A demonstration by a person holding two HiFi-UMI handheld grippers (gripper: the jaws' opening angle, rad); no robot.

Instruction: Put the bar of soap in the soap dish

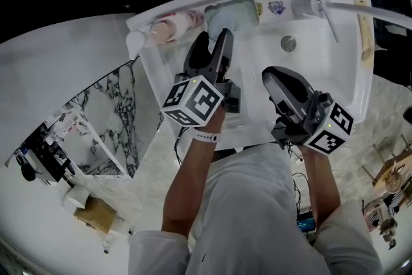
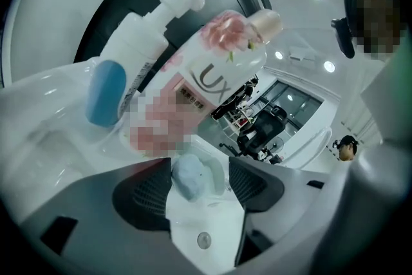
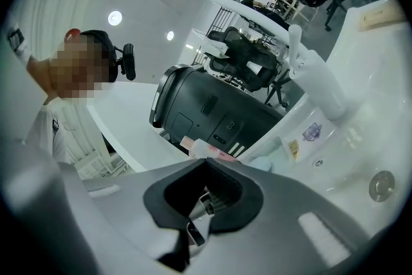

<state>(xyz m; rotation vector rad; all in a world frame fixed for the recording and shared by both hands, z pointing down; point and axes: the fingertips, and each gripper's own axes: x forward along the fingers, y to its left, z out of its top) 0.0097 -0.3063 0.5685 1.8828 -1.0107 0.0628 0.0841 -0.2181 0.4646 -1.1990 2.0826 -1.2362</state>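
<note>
The pale blue bar of soap (image 2: pixel 190 176) lies in the soap dish (image 2: pixel 220 172), on the sink's back ledge. My left gripper (image 2: pixel 201 189) stands open around it; the soap sits close by the left pad (image 2: pixel 145 193) and well clear of the right pad. From the head view, the left gripper (image 1: pixel 215 37) reaches over the basin to the greenish soap dish (image 1: pixel 244 9). My right gripper (image 1: pixel 273 76) hovers over the basin, shut and empty. In the right gripper view its jaws (image 3: pixel 206 167) meet with nothing between them.
A pink bottle (image 2: pixel 212 74) and a white pump bottle with a blue label (image 2: pixel 122 67) stand just behind the dish, left of it in the head view (image 1: pixel 170 28). The faucet (image 1: pixel 318 6) and drain (image 1: pixel 289 43) lie to the right on the white sink (image 1: pixel 357 74).
</note>
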